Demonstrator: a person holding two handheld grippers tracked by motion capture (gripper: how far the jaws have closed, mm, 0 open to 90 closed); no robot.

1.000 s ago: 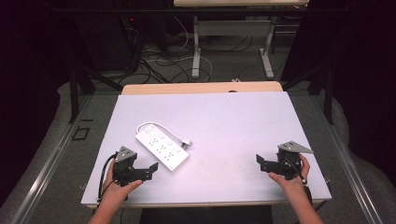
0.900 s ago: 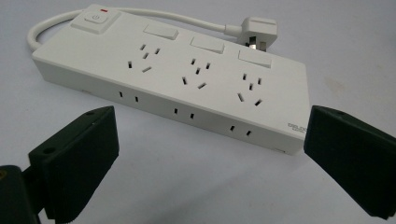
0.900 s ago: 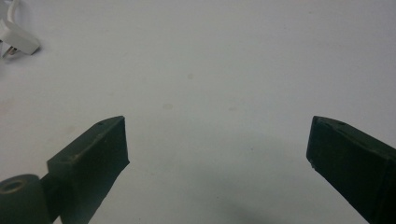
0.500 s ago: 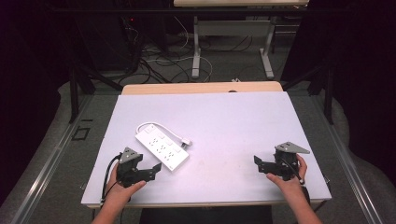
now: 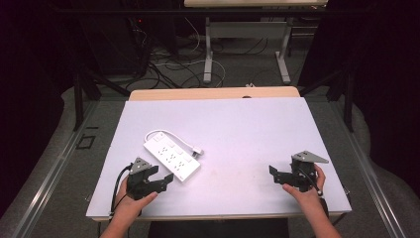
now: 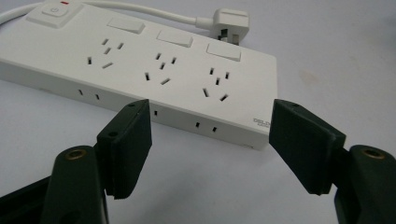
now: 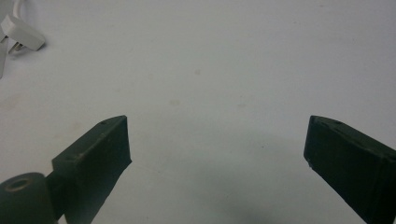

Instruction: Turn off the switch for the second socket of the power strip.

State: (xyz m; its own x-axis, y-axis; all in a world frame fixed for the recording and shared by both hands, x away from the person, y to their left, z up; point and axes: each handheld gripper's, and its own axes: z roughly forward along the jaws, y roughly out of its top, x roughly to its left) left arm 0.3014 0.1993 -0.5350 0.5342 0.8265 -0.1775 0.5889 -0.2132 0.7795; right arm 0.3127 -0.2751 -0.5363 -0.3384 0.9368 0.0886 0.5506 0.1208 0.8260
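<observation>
A white power strip (image 5: 171, 159) lies flat on the white table (image 5: 237, 129), left of centre, with its cord looped behind it and its white plug (image 5: 197, 151) beside it. In the left gripper view the power strip (image 6: 140, 74) fills the middle, with a switch at its far left end and the plug (image 6: 229, 23) behind. My left gripper (image 5: 163, 179) is open, just short of the strip's near end, its jaws wide apart with nothing between them (image 6: 210, 140). My right gripper (image 5: 274, 174) is open near the table's front right, over bare table (image 7: 217, 154).
The plug (image 7: 21, 35) shows at the top left of the right gripper view. A wooden strip (image 5: 213, 93) edges the table's far side. Beyond it stand desk legs (image 5: 208, 49) and loose cables (image 5: 168, 64) on the floor.
Both grippers have drifted slightly toward the front edge. The left one has edged closer to the strip's near end. The power strip has not moved.
</observation>
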